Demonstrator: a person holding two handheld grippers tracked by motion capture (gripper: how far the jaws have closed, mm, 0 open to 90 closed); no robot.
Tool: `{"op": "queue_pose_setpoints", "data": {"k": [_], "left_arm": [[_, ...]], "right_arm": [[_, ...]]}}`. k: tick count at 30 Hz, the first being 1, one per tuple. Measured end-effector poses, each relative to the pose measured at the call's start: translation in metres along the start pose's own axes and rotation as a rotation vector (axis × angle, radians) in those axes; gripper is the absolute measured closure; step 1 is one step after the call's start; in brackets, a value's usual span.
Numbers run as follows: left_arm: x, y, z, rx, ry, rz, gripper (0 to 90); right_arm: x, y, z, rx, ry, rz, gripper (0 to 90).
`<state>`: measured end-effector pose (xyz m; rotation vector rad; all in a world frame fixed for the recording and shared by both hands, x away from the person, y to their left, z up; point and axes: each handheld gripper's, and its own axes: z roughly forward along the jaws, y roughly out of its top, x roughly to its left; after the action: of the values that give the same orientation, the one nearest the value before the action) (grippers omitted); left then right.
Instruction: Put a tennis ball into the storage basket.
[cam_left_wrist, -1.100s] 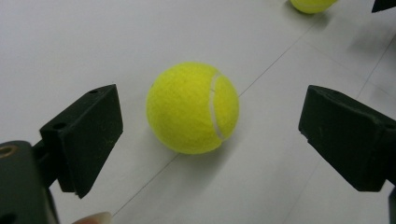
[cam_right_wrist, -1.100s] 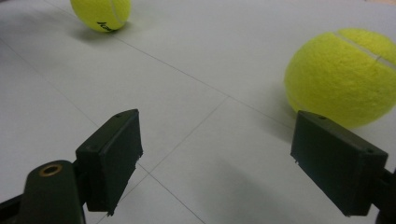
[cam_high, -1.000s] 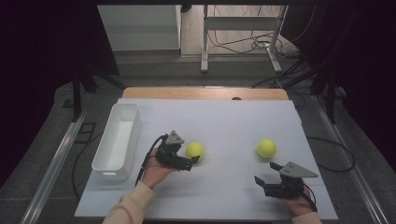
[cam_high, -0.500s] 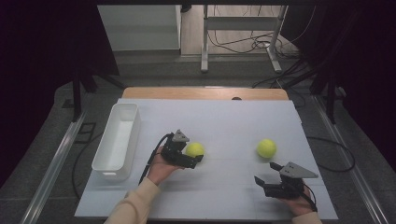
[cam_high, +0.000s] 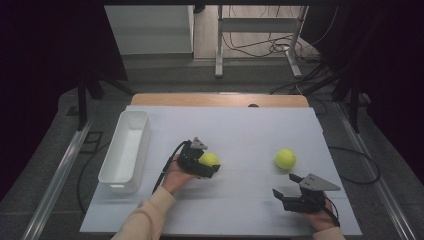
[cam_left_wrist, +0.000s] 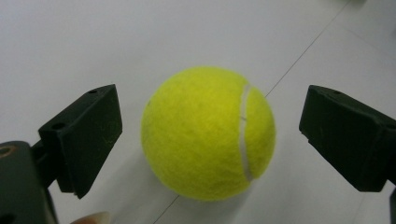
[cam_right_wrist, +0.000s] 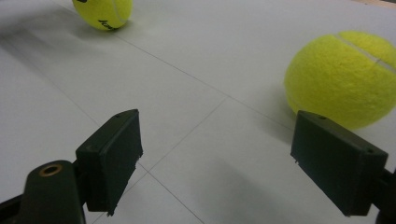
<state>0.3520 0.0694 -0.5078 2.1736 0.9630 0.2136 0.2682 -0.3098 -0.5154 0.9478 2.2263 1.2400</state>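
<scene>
The left gripper (cam_high: 212, 169) is released, its jaws straddling a ball (cam_left_wrist: 208, 133) without touching. The right gripper (cam_high: 281, 196) gapes; another ball (cam_high: 285, 158) lies at its 12 o'clock.

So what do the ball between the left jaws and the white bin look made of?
Tennis ball: fuzzy yellow-green felt with a white seam, presumably over rubber. White bin: looks like smooth moulded plastic, going by its even walls and rounded rim.
</scene>
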Motion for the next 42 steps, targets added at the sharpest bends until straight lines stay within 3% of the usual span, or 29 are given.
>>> {"op": "queue_pose_setpoints", "data": {"k": [17,23,34,42], "left_arm": [[0.003,-0.004,0.004,0.044,0.004,-0.023,15.0],[0.003,-0.005,0.003,0.033,-0.016,-0.022,24.5],[0.004,-0.006,-0.002,0.032,-0.009,-0.005,25.7],[0.004,-0.005,-0.011,-0.001,-0.021,-0.006,25.7]], "right_arm": [[0.0,0.0,0.0,0.004,-0.005,-0.001,16.6],[0.0,-0.001,0.0,0.002,-0.005,0.001,16.6],[-0.001,-0.001,0.0,0.001,-0.01,0.002,16.5],[-0.001,-0.001,0.0,0.005,-0.016,0.003,16.6]]}}
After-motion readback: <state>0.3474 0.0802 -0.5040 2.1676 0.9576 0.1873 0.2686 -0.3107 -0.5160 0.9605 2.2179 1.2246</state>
